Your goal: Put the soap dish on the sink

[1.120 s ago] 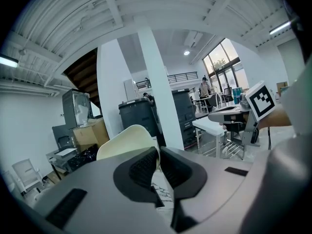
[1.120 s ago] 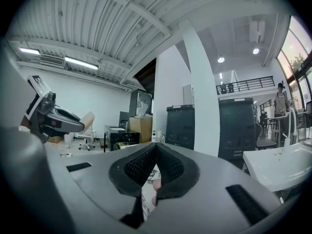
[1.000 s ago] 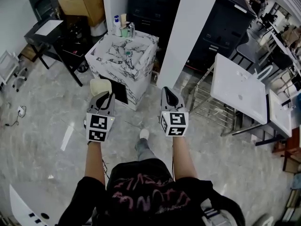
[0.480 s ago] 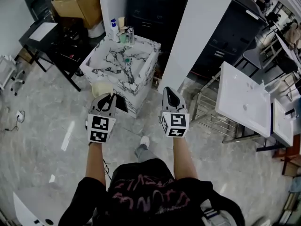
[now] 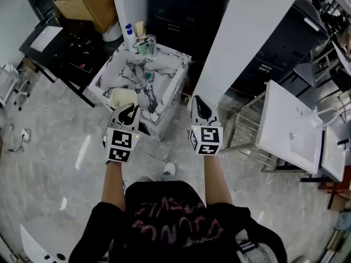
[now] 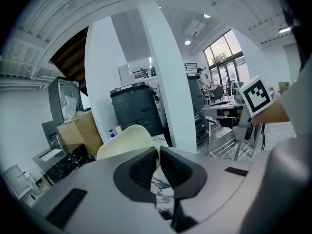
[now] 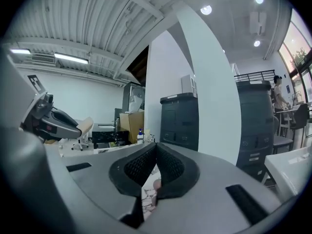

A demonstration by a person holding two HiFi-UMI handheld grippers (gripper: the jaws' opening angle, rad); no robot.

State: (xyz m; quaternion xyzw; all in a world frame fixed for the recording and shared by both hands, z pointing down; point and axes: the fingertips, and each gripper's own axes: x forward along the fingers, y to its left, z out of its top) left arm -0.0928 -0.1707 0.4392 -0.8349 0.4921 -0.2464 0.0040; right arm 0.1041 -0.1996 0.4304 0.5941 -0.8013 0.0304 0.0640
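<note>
left gripper (image 5: 128, 114): clamped on near edge of cream soap dish (image 5: 123, 97) | soap dish: above near left corner of marble sink (image 5: 176, 85), contact unclear | right gripper (image 5: 198, 106): jaws pressed together, nothing between, just right of sink

Marble sink (image 5: 176, 80) on grey floor (image 5: 55, 126) w/ bottles (image 5: 140, 39) at back rim.

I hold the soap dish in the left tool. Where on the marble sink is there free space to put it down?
Bare: the marble sink along its right rim and left rim; the basin holds only its drain. Crowded: the back edge, with bottles and the faucet. The soap dish in the left tool hides the near left corner.
</note>
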